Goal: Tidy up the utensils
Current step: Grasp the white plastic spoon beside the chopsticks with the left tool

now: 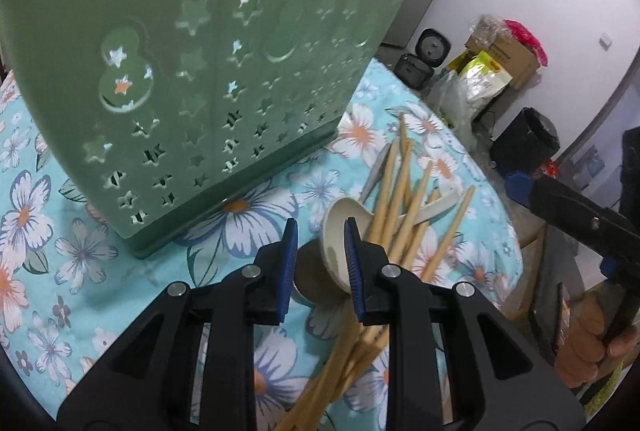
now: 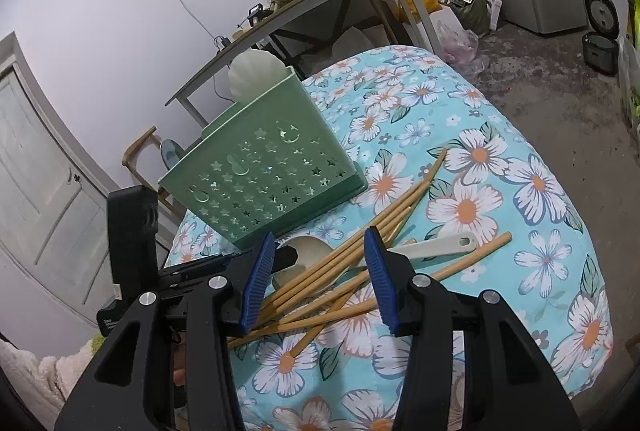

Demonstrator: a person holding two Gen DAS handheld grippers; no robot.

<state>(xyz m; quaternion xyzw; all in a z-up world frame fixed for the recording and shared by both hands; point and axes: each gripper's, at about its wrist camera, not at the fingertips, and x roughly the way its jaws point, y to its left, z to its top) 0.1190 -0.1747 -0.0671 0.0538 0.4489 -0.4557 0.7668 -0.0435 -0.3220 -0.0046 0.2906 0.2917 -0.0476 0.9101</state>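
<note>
Both pairs of fingers gape empty, the left gripper (image 1: 320, 263) straddling the pale spoon (image 1: 340, 243) bowl (its handle runs away rightward), the right gripper (image 2: 320, 271) above bamboo chopsticks (image 2: 360, 231) fanned lengthwise toward the green star-punched holder (image 2: 260, 167) upright on the floral counter (image 2: 520, 191).

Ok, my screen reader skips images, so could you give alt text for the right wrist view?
The open right gripper hovers over a pile of chopsticks and a spoon on a floral cloth; a green holder stands behind.
</note>
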